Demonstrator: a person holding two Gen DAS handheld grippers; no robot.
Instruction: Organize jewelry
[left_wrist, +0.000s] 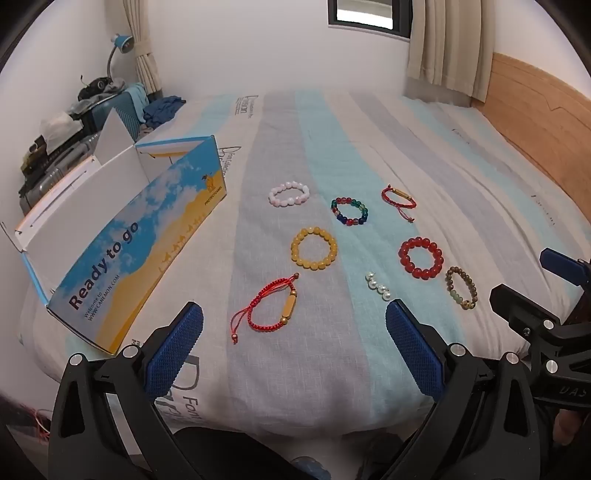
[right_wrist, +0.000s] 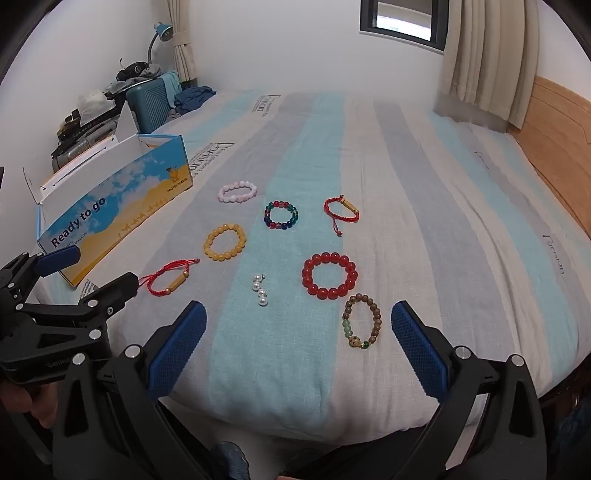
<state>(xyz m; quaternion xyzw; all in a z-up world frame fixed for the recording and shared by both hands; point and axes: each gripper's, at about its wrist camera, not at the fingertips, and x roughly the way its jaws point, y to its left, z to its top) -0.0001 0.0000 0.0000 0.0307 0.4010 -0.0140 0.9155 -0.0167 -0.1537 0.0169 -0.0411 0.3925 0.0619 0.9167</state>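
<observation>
Five bead bracelets (right_wrist: 329, 276), two red cord bracelets (right_wrist: 341, 210), one pearl string (right_wrist: 260, 290), one box (right_wrist: 110, 210)

left claw (left_wrist: 293, 343): fingers spread wide, holding nothing | right claw (right_wrist: 299, 341): fingers spread wide, holding nothing | claws side by side, level

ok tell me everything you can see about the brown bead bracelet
The brown bead bracelet is a closed loop of small, matte, wood-looking brown beads, with a few pale green beads, a darker green bead and a spotted yellowish charm at its near end. It lies flat on the striped bed cover, just near-right of the red bead bracelet without touching it. Nothing grips it.
</observation>
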